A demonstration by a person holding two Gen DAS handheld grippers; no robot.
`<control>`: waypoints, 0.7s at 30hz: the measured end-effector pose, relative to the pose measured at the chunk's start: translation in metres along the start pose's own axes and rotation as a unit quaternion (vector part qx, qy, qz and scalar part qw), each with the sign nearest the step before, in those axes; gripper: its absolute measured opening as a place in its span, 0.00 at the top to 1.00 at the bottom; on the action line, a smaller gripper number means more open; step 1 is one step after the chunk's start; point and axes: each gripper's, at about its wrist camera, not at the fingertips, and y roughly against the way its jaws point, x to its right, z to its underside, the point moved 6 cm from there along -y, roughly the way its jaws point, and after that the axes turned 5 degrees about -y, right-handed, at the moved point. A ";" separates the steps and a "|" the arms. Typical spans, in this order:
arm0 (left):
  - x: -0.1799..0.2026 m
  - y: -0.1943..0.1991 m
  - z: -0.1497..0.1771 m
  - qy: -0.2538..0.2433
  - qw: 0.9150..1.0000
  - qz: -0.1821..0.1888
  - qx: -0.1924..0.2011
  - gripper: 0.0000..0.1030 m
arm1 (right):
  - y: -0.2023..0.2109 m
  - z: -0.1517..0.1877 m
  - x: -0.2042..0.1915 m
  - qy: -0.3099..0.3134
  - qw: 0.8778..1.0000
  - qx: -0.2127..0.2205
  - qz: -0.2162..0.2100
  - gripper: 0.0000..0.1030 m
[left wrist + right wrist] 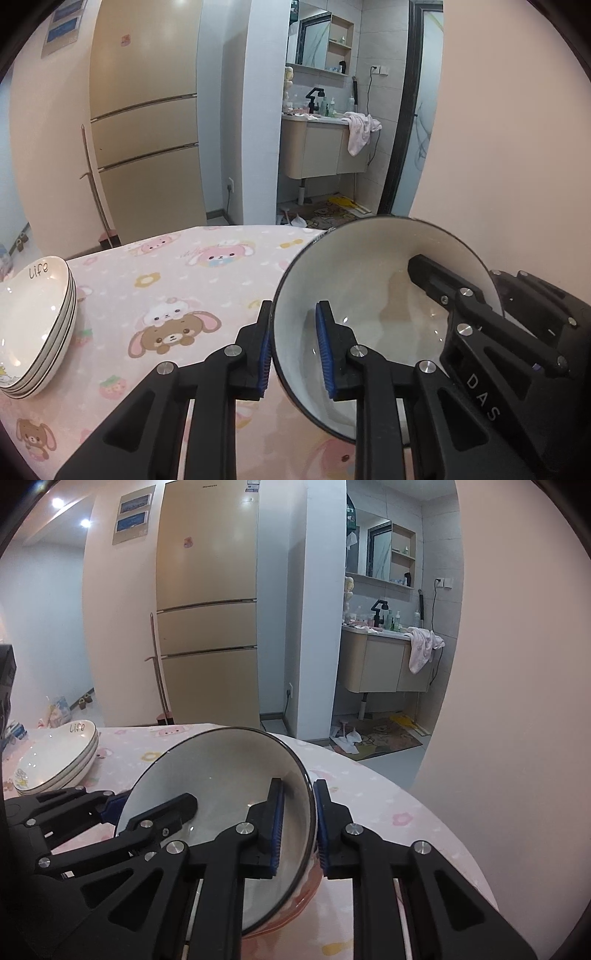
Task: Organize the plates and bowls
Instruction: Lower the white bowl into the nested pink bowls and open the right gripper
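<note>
I am gripping the bowl [373, 295] with both tongs at once: my left gripper [295, 354] is pinching its left rim, my right gripper [299, 830] its right rim, one pad inside and one outside each time. The bowl is tilting toward me, low over the near right of the table [207, 280]. The plates [35, 325] are sitting stacked far to the left, well apart, nearer my left hand.

the right gripper [300, 823] is clamped on the right-hand rim of a white bowl [221, 775], one finger inside, one outside. the left gripper [114, 805] grips the bowl's left rim. left of the bowl, stacked plates [55, 757] rest on the pink tablecloth [388, 805].
</note>
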 end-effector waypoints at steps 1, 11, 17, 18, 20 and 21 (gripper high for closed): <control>0.001 0.001 0.001 -0.003 1.000 -0.002 0.003 0.77 | -0.002 0.001 0.001 0.001 1.000 -0.002 0.004 0.86; 0.005 -0.001 0.002 -0.024 0.999 -0.012 0.018 0.77 | -0.007 0.002 0.001 0.026 0.999 0.007 0.021 0.88; 0.002 0.001 0.003 -0.012 1.000 0.000 0.023 0.77 | -0.014 0.007 0.001 0.024 0.999 -0.018 0.017 0.86; -0.001 0.001 0.003 -0.004 1.000 0.008 0.023 0.77 | -0.014 0.007 0.002 0.019 1.000 -0.020 0.014 0.86; -0.004 0.002 0.003 0.009 0.999 0.021 0.023 0.77 | -0.013 0.006 0.006 0.006 1.000 -0.018 0.022 0.85; -0.005 0.002 0.003 0.015 0.999 0.027 0.024 0.77 | -0.012 0.006 0.007 0.000 1.000 -0.017 0.020 0.85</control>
